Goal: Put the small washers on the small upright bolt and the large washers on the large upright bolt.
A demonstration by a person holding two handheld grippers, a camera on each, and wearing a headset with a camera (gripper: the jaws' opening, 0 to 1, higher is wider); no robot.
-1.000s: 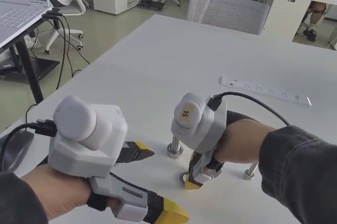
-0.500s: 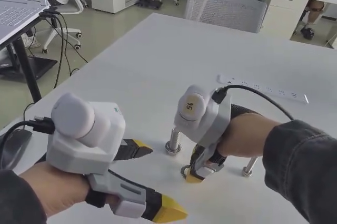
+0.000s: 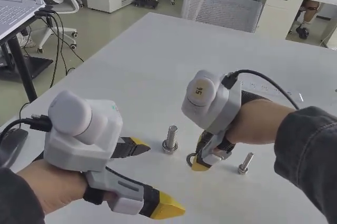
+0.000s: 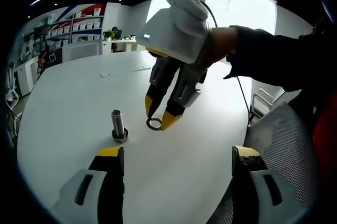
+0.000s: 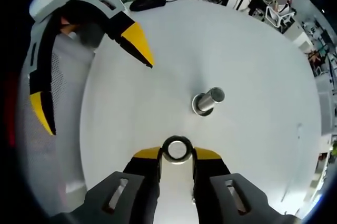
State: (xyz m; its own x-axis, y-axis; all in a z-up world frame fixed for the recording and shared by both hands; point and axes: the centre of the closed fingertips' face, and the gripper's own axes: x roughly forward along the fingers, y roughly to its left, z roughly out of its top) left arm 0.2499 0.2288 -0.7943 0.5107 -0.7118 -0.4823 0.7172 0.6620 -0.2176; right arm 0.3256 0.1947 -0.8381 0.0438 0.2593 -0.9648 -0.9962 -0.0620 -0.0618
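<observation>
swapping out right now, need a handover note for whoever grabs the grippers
Left gripper: open, holding nothing, low over the table.
Right gripper: shut on a washer, close beside the large bolt.
The large bolt stands upright between the grippers; the small bolt is to the right gripper's right.
Done: one washer is in the jaws. I can't tell its size, or whether any washers are already on the bolts.
Left: drop this washer over its matching bolt, then any others.

Grey mesh chair (image 3: pixel 226 10) stands behind the white worktable (image 3: pixel 158 66) — laptop (image 3: pixel 18 2) alongside
</observation>
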